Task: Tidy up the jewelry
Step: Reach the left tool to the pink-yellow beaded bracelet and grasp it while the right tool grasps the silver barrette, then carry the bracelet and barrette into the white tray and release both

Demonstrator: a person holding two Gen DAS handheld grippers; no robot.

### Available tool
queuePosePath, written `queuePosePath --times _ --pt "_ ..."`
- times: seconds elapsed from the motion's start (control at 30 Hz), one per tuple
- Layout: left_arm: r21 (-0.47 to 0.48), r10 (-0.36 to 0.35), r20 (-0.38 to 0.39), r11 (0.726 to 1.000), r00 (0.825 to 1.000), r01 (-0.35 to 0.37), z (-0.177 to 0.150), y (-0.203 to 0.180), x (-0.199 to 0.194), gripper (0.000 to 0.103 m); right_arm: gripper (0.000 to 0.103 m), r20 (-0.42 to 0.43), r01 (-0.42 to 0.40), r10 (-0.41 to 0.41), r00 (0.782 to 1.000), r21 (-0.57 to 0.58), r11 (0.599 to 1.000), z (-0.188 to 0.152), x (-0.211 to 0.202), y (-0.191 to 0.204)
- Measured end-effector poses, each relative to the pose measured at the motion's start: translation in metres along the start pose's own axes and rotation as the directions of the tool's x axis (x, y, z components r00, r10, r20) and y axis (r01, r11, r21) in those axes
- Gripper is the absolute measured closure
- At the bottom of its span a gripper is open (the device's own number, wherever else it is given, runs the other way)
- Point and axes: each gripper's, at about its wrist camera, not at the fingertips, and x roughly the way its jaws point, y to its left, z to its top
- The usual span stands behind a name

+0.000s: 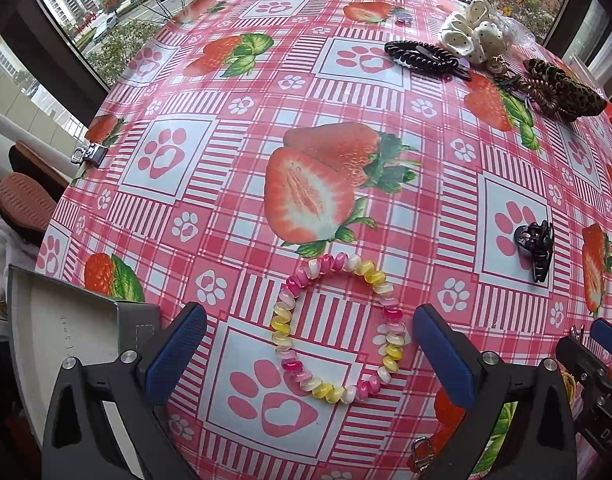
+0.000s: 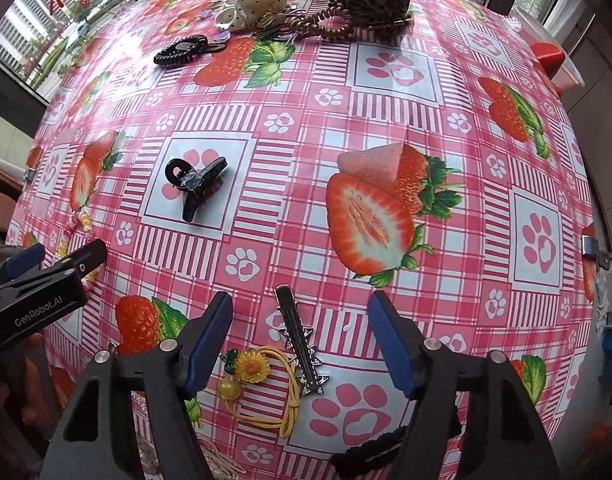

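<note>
Left wrist view shows your left gripper (image 1: 309,344) pointing down at the table, with the coiled bracelet (image 1: 337,330) of pink, white and yellow beads lying flat between its two blue fingers (image 1: 177,354). The jaws stand wide apart and the pads do not touch the bracelet, so nothing is held. Near it, to the right, a small black claw clip (image 1: 534,250) lies on a paw-print square of the tablecloth (image 1: 242,184) (pink checks with strawberries).

At the far side of the table you see a black spiral hair tie (image 1: 419,56), a white dotted scrunchie (image 1: 475,36) just behind it, and a leopard-print scrunchie (image 1: 561,84) to the right of them.

From the right wrist view, your right gripper (image 2: 300,344) also points down with its jaws apart, less wide than the left ones. A silver hair clip (image 2: 300,342) with small stars lies between its fingers (image 2: 210,344), and the pads are not pressing on it. A yellow elastic hair tie (image 2: 266,396) with a sunflower charm lies just beside the clip, its cord touching the clip's lower end. The black claw clip (image 2: 196,186) is further away to the upper left, and the left gripper (image 2: 34,280) shows at the left edge of this view.
</note>
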Motion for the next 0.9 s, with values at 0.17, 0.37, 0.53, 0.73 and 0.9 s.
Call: queuePosePath --times 0.17,0.37,0.53,0.73,0.9 --pt "0.003 -0.050 0.012 0.999 0.999 0.050 -0.002 -0.004 -0.003 0.017 0.067 0.013 0.055 -0.055 0.998 -0.059 0.997 -0.002 -0.001 0.009" --pt "0.083 -0.088 0.031 0.993 0.996 0.085 -0.012 -0.027 -0.018 0.067 0.092 0.025 0.030 -0.029 0.999 -0.050 0.998 -0.004 -0.004 0.009" --pt "0.111 -0.146 0.030 0.984 0.989 0.142 -0.016 -0.029 -0.028 0.078 0.092 0.073 -0.044 0.044 0.996 -0.012 0.999 -0.004 -0.019 -0.006" --pt "0.135 -0.196 0.086 0.974 0.977 0.183 -0.021 -0.020 -0.062 0.078 0.092 0.100 -0.149 0.142 0.985 0.066 0.987 -0.008 -0.042 -0.029" --pt "0.137 -0.222 0.114 0.969 0.968 0.206 -0.028 -0.009 -0.087 0.078 0.092 0.131 -0.178 0.166 0.977 0.092 0.980 -0.011 -0.056 -0.031"
